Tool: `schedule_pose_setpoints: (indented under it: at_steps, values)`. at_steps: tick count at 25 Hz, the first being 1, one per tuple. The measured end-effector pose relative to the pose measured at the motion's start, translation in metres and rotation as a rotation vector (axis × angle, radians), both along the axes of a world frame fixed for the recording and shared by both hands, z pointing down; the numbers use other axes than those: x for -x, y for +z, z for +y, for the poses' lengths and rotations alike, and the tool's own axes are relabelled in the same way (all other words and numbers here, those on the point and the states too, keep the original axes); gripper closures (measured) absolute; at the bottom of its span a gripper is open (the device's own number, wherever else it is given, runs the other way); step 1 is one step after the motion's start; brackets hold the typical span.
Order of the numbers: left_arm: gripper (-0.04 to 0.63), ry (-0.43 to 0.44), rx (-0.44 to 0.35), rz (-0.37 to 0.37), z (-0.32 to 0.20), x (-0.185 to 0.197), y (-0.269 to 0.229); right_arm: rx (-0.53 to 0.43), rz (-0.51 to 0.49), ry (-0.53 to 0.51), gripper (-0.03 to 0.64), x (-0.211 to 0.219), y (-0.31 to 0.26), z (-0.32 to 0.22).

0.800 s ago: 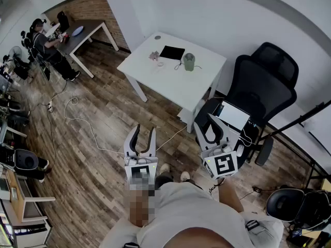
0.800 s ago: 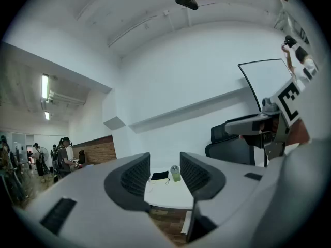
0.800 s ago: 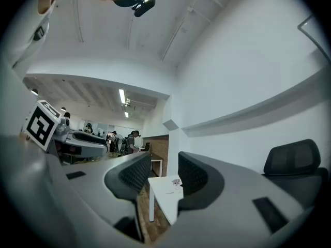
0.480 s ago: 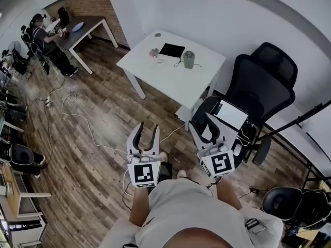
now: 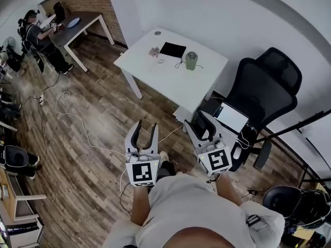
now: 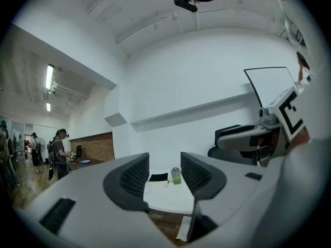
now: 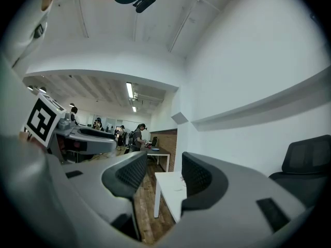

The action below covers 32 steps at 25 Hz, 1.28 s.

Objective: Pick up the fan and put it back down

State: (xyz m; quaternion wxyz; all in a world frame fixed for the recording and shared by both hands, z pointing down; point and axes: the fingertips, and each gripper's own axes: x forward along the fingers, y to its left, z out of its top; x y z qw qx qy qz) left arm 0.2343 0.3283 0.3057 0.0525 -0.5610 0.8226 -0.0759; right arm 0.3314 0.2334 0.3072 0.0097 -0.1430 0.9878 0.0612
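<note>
The fan (image 5: 191, 61) looks like a small green upright thing on the white table (image 5: 155, 74), far ahead of me; in the left gripper view the fan (image 6: 176, 175) shows between the jaws in the distance. My left gripper (image 5: 146, 126) (image 6: 165, 172) is held level at waist height over the wood floor. Its jaws are drawn close, with nothing between them. My right gripper (image 5: 202, 124) (image 7: 164, 172) is level beside it, its jaws equally close and empty. Both are well short of the table.
A black flat pad (image 5: 172, 50) and small items lie beside the fan. A black office chair (image 5: 264, 87) with a laptop (image 5: 231, 118) on its seat stands to the right. Cables (image 5: 77, 125) trail across the floor. A person (image 5: 36, 32) sits at a far desk.
The head view has shifted a little, and the chair and table sit slightly differently in frame. Both grippers stay in front of my body with their jaws unchanged.
</note>
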Motion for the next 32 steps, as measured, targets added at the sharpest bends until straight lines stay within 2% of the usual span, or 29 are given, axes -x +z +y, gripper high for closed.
schedule_pose_setpoints:
  at_steps: [3, 8, 14, 18, 21, 32]
  values:
    - [0.411, -0.007, -0.029, 0.049, -0.013, 0.03, 0.001, -0.002, 0.021, -0.005, 0.419, 0.029, 0.004, -0.011]
    - [0.407, 0.03, -0.024, 0.065, -0.039, 0.081, 0.007, 0.014, 0.053, 0.007, 0.419, 0.079, 0.012, -0.03]
    - [0.403, 0.09, 0.019, 0.044, -0.071, 0.141, 0.019, 0.032, 0.089, 0.042, 0.419, 0.139, 0.024, -0.056]
    - [0.4, 0.119, 0.011, 0.071, -0.089, 0.179, 0.026, 0.037, 0.104, 0.073, 0.419, 0.175, 0.034, -0.071]
    - [0.396, 0.153, 0.036, 0.053, -0.1, 0.204, 0.034, 0.031, 0.12, 0.096, 0.416, 0.198, 0.039, -0.079]
    - [0.396, 0.244, 0.076, 0.076, -0.171, 0.258, 0.063, 0.06, 0.182, 0.16, 0.413, 0.25, 0.07, -0.134]
